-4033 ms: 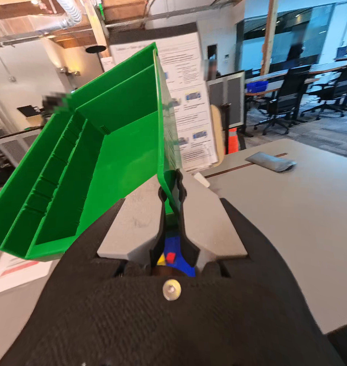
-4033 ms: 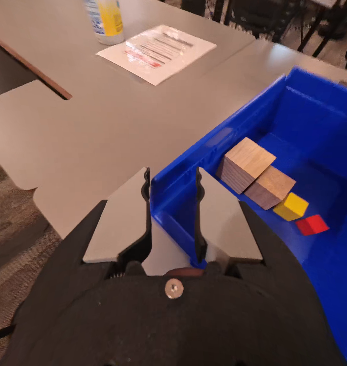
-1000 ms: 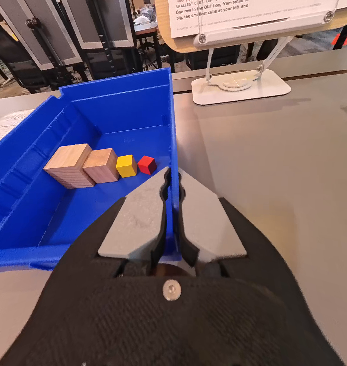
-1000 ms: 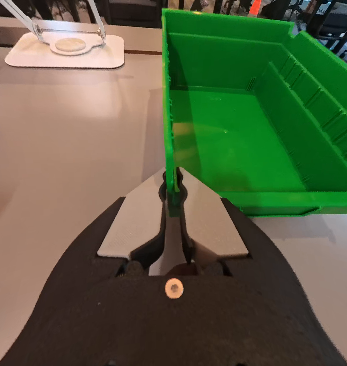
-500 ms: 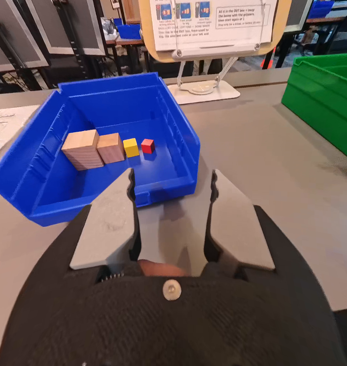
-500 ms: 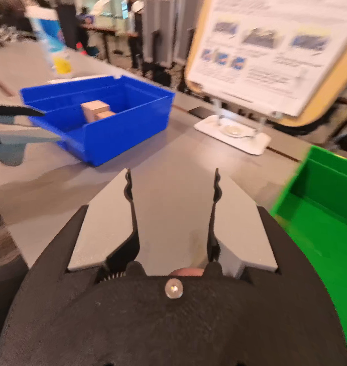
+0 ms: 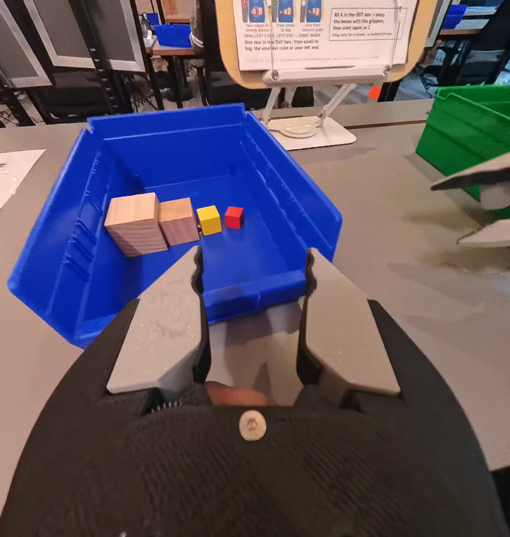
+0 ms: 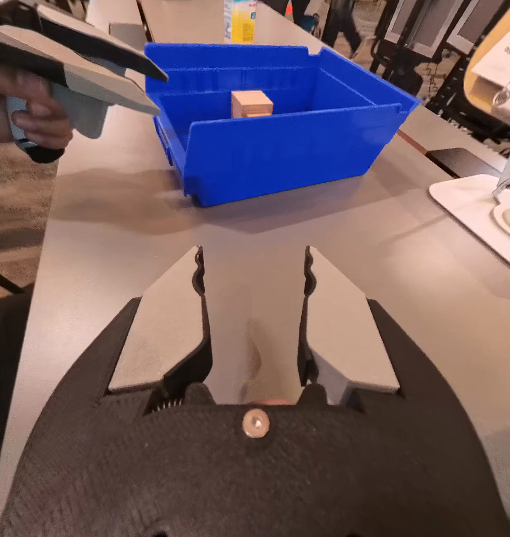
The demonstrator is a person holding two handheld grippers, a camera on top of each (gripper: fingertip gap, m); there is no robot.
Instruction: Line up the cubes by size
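My left claw (image 7: 252, 255) is wide open and has nothing in it. It hangs over the near lip of the blue bin (image 7: 320, 220), with its tips pointing in at the cubes. My right claw (image 8: 252, 252) is wide open too, and empty. It hangs over the bare grey table (image 8: 277, 232), off to the side of the bin and well apart from it.

Inside the bin four cubes sit in a row on the floor. The big wooden cube (image 7: 134, 223) is at my left end. The smaller wooden cube (image 7: 179, 220) is touching it. Then comes the yellow cube (image 7: 209, 220), just beside that one. The little red cube (image 7: 234, 216) comes last, with a small gap.

So the row goes from big to small. I think they are all in order already, or I may need to turn the row the other way.

I think the cubes are hard and light. They will not squash or break. The painted ones look smooth, so they might slip. I would pinch each cube on two flat sides, near the middle. The red one is tiny, so I must close on it straight or it may pop out.

A green bin (image 7: 480, 128) sits far to my right.
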